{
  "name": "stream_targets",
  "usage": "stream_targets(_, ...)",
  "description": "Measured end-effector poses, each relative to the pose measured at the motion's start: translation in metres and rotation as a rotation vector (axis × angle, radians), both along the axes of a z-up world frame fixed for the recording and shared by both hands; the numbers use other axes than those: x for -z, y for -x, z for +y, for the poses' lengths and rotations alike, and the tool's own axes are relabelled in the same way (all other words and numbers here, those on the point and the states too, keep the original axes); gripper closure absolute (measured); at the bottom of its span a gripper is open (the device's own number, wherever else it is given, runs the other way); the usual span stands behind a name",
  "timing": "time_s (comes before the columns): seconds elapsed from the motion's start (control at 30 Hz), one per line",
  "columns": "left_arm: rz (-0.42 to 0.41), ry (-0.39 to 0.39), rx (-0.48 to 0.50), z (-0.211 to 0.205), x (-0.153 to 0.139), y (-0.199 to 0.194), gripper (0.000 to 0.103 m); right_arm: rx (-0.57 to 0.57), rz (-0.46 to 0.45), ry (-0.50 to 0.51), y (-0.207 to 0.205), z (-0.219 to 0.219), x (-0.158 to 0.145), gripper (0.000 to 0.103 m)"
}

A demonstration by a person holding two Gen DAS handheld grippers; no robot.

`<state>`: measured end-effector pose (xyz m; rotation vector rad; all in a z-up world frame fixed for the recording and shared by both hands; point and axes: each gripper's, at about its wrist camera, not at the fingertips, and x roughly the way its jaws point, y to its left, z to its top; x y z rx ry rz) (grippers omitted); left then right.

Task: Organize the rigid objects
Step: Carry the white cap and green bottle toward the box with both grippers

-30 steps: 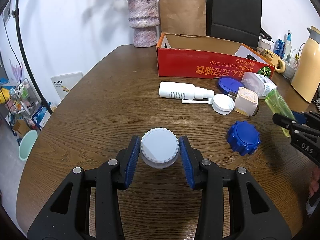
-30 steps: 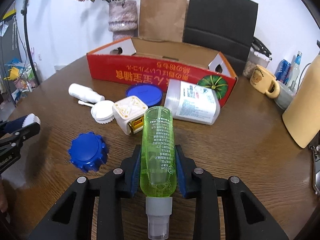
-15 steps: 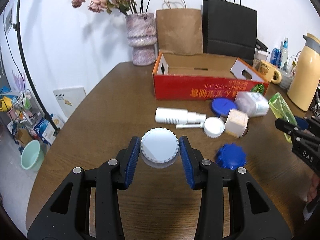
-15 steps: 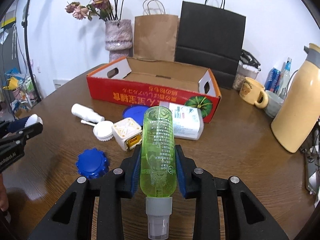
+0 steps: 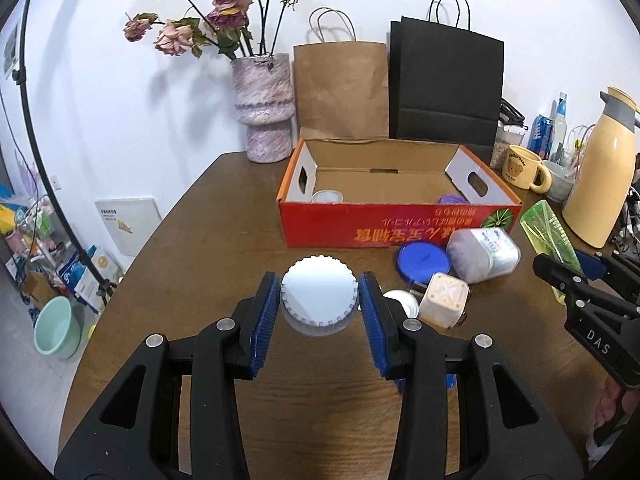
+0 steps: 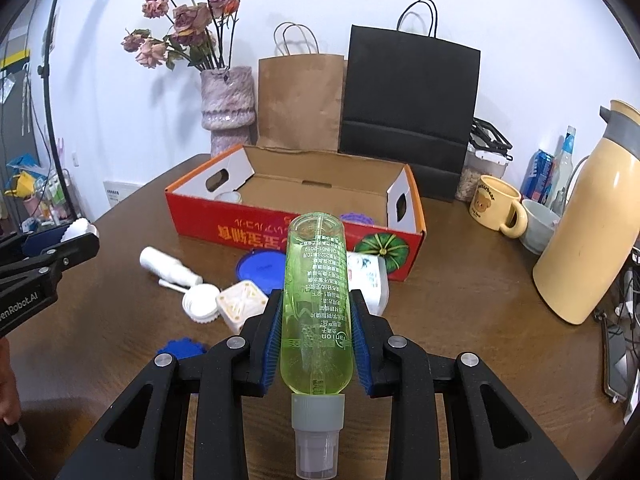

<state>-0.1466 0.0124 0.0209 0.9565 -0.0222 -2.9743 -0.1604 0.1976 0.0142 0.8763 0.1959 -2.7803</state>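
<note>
Home — vase (image 5: 266,108), mug (image 6: 498,206), wooden table (image 5: 208,240)

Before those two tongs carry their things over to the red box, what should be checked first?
1. Left tongs shut on the white-lidded jar: ok.
2. Right tongs shut on the green bottle: ok.
3. Red box open on top: ok.
4. Bare floor left inside the box: ok, only two small items at the front.
5. Both loads lifted clear of the clutter on the table: cannot tell.
</note>
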Motion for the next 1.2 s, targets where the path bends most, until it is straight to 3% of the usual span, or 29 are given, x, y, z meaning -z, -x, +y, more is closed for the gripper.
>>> stream_targets(0.67,0.006,-0.049,-0.019,0.008,-0.015,0.059,0.066,0.000,0.029,0.019,0.049,-0.011,-0.020,0.068)
stream_targets(1.2,0.026,-0.085,-0.047,0.014,-0.020,0.114,0.066,0.010,0.027,0.039,0.104,-0.010,-0.018,0.068)
